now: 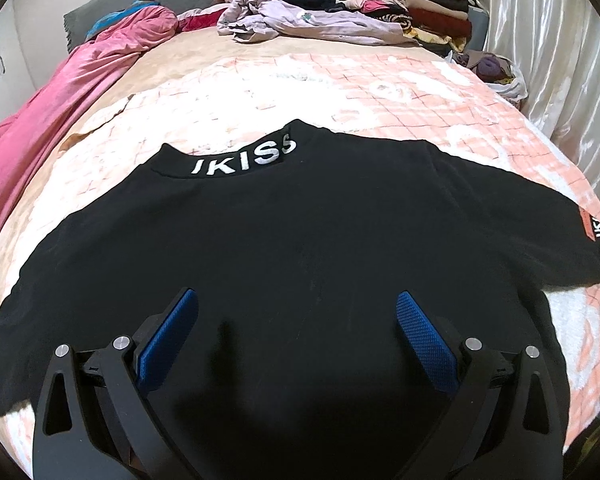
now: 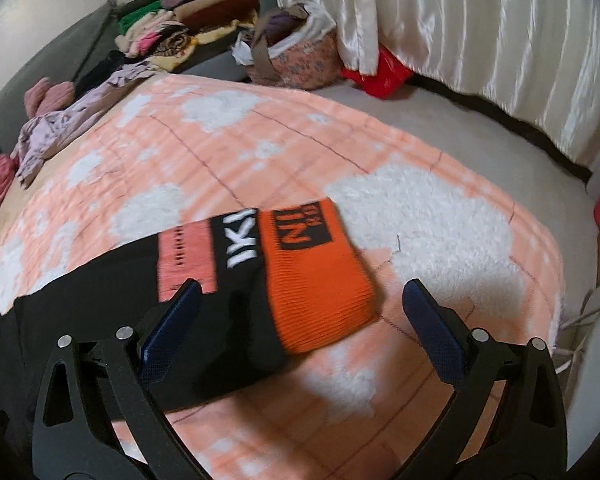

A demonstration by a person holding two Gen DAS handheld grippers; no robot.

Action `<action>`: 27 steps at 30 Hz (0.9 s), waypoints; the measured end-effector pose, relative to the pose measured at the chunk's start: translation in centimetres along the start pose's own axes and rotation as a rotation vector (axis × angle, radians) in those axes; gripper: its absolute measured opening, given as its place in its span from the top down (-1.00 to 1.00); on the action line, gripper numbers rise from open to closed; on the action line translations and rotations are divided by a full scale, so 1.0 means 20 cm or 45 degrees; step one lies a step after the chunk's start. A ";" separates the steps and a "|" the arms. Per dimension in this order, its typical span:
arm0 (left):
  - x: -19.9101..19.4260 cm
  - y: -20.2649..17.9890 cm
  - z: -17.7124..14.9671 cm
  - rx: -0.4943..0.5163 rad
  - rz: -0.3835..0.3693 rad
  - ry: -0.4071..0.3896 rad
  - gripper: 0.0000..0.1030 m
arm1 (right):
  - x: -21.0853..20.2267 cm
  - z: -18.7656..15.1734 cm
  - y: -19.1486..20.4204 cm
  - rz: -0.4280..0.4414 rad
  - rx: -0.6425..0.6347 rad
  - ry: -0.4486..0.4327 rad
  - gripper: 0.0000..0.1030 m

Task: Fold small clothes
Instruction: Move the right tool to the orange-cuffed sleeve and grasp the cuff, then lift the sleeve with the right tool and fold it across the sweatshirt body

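A black top with white letters on its collar lies spread flat on the pink and white bedspread. My left gripper hovers open over the body of the top, blue pads wide apart, nothing between them. In the right wrist view the sleeve end shows its orange cuff and a pink band. My right gripper stands open over that cuff, with the cuff lying between the spread fingers and neither pad pressing on it.
A stack of folded clothes and a crumpled lilac garment sit at the far end of the bed. A pink blanket drapes the left edge. A fabric basket, a red bag and white curtains stand beside the bed.
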State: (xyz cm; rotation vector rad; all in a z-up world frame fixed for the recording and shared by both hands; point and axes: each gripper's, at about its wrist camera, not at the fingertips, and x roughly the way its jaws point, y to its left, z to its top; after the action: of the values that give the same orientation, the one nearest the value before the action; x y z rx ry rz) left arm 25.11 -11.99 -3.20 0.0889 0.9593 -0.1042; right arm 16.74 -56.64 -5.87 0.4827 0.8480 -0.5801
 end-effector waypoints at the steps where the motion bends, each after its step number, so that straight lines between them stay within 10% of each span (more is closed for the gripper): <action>1: 0.01 -0.01 0.00 0.003 0.008 -0.001 -0.92 | 0.03 0.00 -0.02 0.039 0.019 0.026 -0.45; 8: 0.11 -0.02 -0.01 0.012 0.026 0.016 -0.92 | 0.01 0.01 -0.10 0.212 0.133 0.000 0.58; 27: -0.13 0.20 -0.05 -0.151 -0.017 -0.104 -0.92 | -0.46 -0.08 0.64 0.777 -0.298 -0.216 0.82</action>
State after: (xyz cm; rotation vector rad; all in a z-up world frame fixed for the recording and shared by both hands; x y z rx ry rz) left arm 23.40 -7.83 -1.56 -0.0305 0.8829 -0.0627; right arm 19.29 -43.62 2.78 0.4414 0.5554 0.0413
